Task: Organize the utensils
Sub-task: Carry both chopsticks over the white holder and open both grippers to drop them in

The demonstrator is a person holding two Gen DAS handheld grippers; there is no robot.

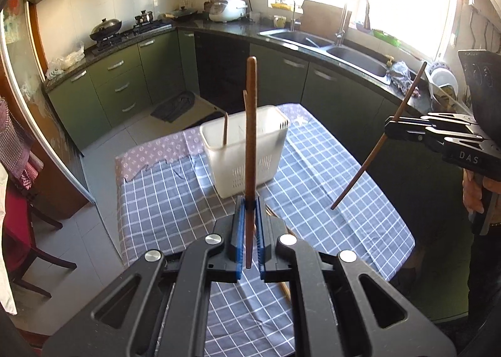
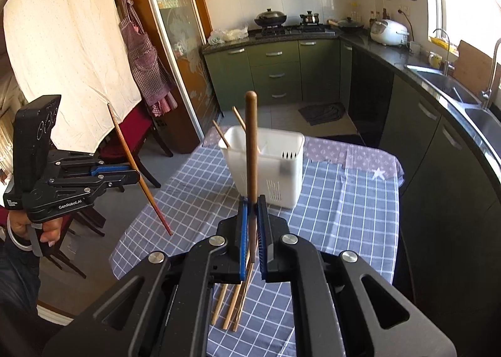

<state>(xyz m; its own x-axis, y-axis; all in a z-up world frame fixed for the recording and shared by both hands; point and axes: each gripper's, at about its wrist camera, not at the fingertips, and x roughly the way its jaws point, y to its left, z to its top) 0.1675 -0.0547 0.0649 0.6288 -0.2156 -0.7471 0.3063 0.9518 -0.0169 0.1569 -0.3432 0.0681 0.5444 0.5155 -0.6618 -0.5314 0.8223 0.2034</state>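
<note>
My left gripper [image 1: 249, 205] is shut on a dark wooden chopstick [image 1: 250, 125], held upright above the checked tablecloth, just short of the white utensil holder [image 1: 247, 153]. My right gripper [image 2: 250, 202] is shut on another dark chopstick [image 2: 251, 150], also upright, near the holder [image 2: 266, 166]. Each gripper shows in the other's view, the right one [image 1: 391, 128] with its chopstick [image 1: 379, 144] slanted, the left one [image 2: 136, 175] with its chopstick [image 2: 137, 169] slanted. Two lighter chopsticks [image 2: 224, 136] stand in the holder. Several light chopsticks [image 2: 233, 300] lie on the cloth under my right gripper.
The table [image 1: 328, 200] has a blue checked cloth with a purple patterned strip at its far end. Green kitchen cabinets [image 1: 125, 81], a double sink [image 1: 344, 50] and a stove line the walls. A red chair [image 2: 137, 128] stands left of the table.
</note>
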